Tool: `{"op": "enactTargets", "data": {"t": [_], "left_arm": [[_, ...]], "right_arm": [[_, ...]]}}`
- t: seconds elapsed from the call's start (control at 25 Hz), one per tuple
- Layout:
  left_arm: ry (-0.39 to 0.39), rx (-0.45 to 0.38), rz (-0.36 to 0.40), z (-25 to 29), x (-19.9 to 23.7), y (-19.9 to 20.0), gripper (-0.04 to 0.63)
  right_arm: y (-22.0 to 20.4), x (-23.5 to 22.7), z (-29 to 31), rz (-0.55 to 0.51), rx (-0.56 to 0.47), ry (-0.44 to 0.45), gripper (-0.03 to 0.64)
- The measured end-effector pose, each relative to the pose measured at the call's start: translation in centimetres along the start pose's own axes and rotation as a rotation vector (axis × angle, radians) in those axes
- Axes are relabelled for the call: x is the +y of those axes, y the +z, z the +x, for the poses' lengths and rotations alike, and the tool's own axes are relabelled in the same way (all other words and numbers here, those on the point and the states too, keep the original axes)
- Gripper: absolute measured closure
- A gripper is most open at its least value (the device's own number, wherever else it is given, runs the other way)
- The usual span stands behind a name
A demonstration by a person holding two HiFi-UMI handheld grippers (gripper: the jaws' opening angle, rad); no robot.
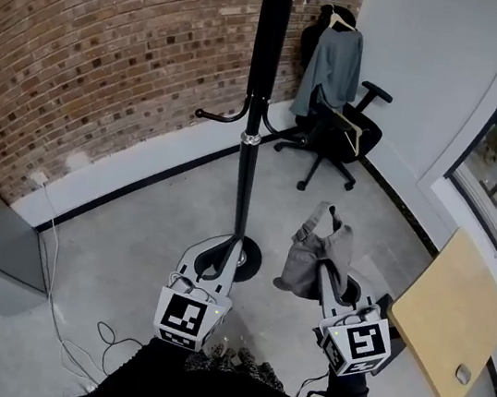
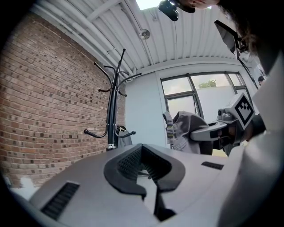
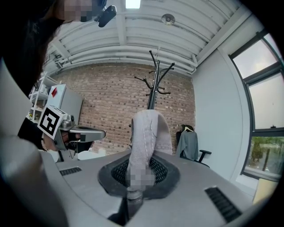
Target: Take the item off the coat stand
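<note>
Most of the job looks done — the grey cap point(image 1: 320, 249) is off the coat stand point(image 1: 260, 101) and sits in the right gripper point(image 1: 322, 276). Its fingers point(image 3: 165, 174) are clamped on a fold of the fabric, and the rest of the cap stands up above them. In the head view the cap is held out in front of the person, to the right of the stand's round base and well apart from the hooks. Every hook I can see on the stand, upper ring and lower, is bare. The left gripper point(image 1: 217, 259) is held alongside, near the foot of the pole, its fingers point(image 2: 126, 165) drawn together with nothing between them. Off in the corner a grey garment point(image 1: 335, 65) on a hanger drapes over an office chair point(image 1: 338, 132) — it is not on the stand, so I would not count it as part of the task. All that could be left, to my eye, is setting the cap down somewhere, perhaps on the wooden bench point(image 1: 449, 318) to the right, though the task asks only for the removal.
</note>
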State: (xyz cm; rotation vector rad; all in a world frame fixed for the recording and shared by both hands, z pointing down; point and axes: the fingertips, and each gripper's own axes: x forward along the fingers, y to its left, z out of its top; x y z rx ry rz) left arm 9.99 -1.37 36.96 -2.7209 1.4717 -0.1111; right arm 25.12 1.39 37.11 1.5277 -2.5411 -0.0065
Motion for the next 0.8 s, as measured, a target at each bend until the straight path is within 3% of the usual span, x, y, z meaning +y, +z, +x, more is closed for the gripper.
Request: {"op": "enactTargets", "data": {"t": [0.8], "left_arm": [[-0.006, -0.018, 0.004, 1.6, -0.4, 0.6, 0.589]], "right_arm": [[0.1, -1.5, 0.4, -0.018, -0.026, -0.003, 0.595]]}}
